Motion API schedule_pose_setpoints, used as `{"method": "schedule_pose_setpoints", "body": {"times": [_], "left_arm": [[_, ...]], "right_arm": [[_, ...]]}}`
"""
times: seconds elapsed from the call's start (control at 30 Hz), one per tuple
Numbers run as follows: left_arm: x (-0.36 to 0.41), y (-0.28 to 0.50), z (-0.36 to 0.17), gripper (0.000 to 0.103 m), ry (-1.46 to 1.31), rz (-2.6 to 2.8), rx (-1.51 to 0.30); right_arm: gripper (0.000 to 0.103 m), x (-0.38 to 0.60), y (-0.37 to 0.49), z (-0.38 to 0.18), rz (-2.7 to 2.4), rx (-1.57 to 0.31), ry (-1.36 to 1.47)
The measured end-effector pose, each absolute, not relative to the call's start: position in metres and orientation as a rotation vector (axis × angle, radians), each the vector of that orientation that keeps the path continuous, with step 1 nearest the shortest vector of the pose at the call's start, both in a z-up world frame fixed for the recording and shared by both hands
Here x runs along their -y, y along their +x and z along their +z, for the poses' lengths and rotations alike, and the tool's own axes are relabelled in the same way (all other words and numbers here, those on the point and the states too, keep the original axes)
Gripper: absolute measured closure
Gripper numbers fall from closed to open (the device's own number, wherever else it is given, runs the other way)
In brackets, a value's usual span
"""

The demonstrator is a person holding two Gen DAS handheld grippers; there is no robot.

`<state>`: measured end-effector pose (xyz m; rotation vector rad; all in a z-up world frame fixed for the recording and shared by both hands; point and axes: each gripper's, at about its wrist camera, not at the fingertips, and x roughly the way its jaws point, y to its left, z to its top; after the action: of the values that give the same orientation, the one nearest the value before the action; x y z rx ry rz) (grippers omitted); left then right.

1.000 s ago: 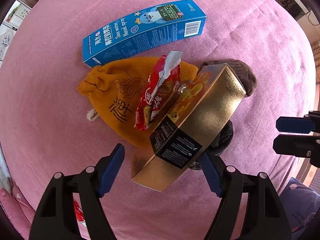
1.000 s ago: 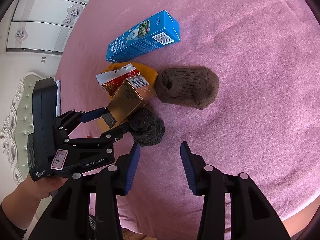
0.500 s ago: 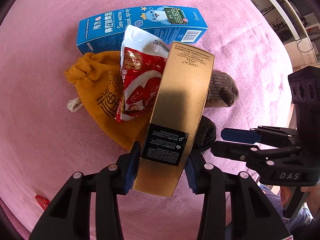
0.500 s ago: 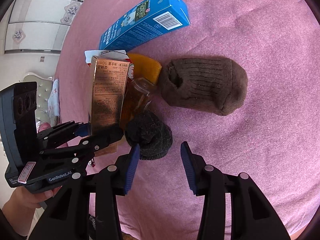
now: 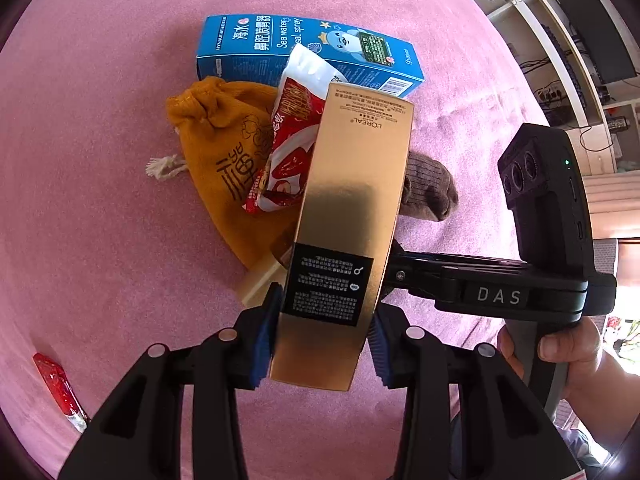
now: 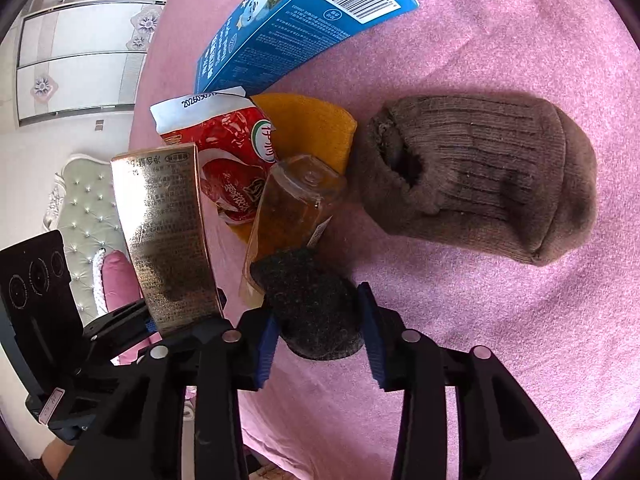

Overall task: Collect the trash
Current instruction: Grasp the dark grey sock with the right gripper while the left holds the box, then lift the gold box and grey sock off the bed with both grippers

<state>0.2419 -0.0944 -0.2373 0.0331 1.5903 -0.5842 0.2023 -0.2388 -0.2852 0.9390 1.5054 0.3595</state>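
My left gripper is shut on the lower end of a gold carton, which is lifted and tilted over the pile. Under it lie a red snack wrapper, an orange drawstring pouch and a blue nasal-spray box. In the right wrist view my right gripper is closing its jaws on a dark grey sock, with both blue pads against its sides. A clear amber bottle lies just beyond that sock. The gold carton stands at the left.
A brown ribbed sock lies to the right on the pink bedcover. A small red wrapper sits alone at the lower left. A hand holds the right tool close beside the carton. A tufted headboard and cabinets lie beyond the bed.
The left jaws closed on the gold carton and swung it up off the pile. My right gripper came down over the dark grey sock and its jaws narrowed onto it.
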Motion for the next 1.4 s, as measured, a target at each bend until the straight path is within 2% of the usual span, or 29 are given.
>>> {"method": "schedule_pose_setpoints", "body": {"times": [0.1, 0.27, 0.7, 1.2, 1.4], "left_arm": [[0.084, 0.231, -0.231, 0.063, 0.008, -0.576, -1.587], [0.077, 0.21, -0.223, 0.067, -0.031, -0.56, -1.59], [0.107, 0.154, -0.203, 0.067, -0.057, -0.613, -1.567], [0.191, 0.078, -0.178, 0.067, -0.001, -0.719, -1.567], [0.255, 0.06, -0.171, 0.067, 0.039, -0.758, -1.571]], "right_arm": [[0.085, 0.239, 0.195, -0.277, 0.367, -1.501, 0.922], [0.085, 0.251, 0.18, -0.262, 0.357, -1.508, 0.897], [0.085, 0.292, 0.109, -0.22, 0.277, -1.437, 0.844], [0.085, 0.375, 0.014, -0.196, 0.167, -1.366, 0.879], [0.085, 0.437, -0.018, -0.184, 0.112, -1.32, 0.928]]}}
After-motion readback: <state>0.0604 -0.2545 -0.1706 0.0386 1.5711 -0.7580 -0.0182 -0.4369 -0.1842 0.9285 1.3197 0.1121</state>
